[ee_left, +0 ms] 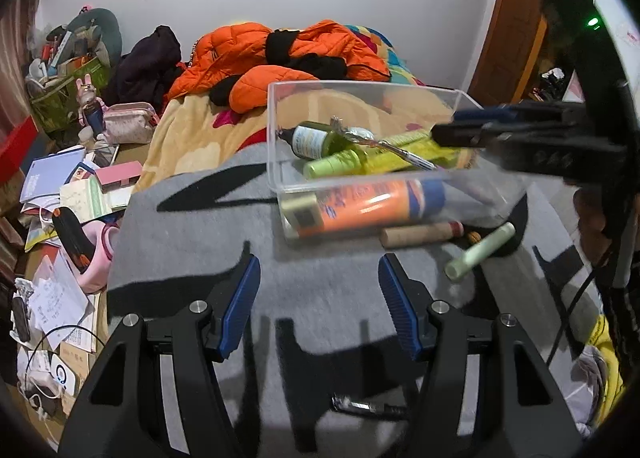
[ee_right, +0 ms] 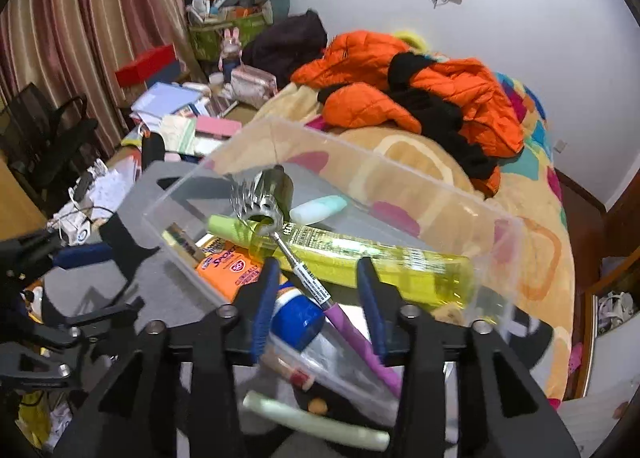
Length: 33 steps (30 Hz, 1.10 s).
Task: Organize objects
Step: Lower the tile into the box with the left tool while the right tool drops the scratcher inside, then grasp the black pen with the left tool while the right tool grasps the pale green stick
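Razor [ee_right: 320, 290] (purple handle, metal head) lies between the right claw's [ee_right: 318, 298] parted pads, ungripped, propped on the yellow bottle [ee_right: 380, 266] in the clear bin [ee_right: 400, 162]. Risk: withdrawing could snag its handle. Left claw [ee_left: 316, 298] apart, empty; beyond it the green tube [ee_left: 478, 256] may roll off the grey mat [ee_left: 192, 226].

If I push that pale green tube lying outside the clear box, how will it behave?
The pale green tube looks round and lies flat on the grey cloth, so it would probably roll sideways. It looks slim, likely light. Its smooth surface may slip between pads.
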### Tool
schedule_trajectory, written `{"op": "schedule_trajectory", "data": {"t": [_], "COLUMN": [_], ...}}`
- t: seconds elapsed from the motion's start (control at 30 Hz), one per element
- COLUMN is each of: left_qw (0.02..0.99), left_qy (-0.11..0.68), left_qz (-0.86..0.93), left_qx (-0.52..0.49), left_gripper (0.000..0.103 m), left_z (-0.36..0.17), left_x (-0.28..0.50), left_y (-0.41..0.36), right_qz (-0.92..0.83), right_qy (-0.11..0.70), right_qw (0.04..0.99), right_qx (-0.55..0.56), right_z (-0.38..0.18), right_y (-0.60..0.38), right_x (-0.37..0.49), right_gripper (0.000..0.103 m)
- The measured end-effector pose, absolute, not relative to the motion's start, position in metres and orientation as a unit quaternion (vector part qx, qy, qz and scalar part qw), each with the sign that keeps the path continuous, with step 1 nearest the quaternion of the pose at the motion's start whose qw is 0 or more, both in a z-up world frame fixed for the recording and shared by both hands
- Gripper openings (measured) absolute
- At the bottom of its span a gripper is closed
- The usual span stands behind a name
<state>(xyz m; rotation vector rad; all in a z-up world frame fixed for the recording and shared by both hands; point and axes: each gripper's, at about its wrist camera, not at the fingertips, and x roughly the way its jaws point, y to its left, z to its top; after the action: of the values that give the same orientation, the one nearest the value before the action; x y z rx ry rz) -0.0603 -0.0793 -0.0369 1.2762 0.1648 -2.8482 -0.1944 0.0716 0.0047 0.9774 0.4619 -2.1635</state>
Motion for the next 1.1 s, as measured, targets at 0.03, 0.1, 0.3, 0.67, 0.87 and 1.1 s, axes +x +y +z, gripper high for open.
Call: {"op": "schedule_trajectory", "data": {"t": [0.03, 0.1, 0.3, 0.67, 0.87, 1.1], "left_qw": [0.007, 0.013, -0.001, -0.043, -0.062, -0.089], "left_qy": [0.048, 0.033, 0.031, -0.058, -0.126, -0.172], "left_qz": [-0.911, -0.912, -0.902, -0.886, -0.878, -0.87], "left_qx": [0.409, 0.409, 0.431, 0.459, 0.457, 0.453], "left_gripper": [0.061, 0.061, 0.071, 0.08, 0.081, 0.086], "left_z": [-0.037, -0.038, -0.047, -0.066, -0.077, -0.087], "left_x": [-0.058, -0.051, -0.033, 0.005, 0.003, -0.018], "left_y": [-0.077, -0.072, -0.067, -0.041, -0.018, -0.005], "right_qz": [-0.84, -0.845, -0.848, -0.813, -0.791, -0.759], "right_qy": [0.179, 0.183, 0.199, 0.281, 0.304, 0.33], "right_qw": [0.354, 0.352, 0.354, 0.341, 0.346, 0.361], "right_qx": [0.37, 0.358, 0.34, 0.38, 0.403, 0.429], "right_z": [0.01, 0.017, 0.023, -0.03, -0.049, -0.066], "right_y": [0.077, 0.086, 0.119, 0.139, 0.125, 0.11], "right_x": [-0.189, -0.178, -0.143, -0.119, -0.135, -0.15], "right_gripper": [0.047, 0.051, 0.071, 0.073, 0.073, 0.071]}}
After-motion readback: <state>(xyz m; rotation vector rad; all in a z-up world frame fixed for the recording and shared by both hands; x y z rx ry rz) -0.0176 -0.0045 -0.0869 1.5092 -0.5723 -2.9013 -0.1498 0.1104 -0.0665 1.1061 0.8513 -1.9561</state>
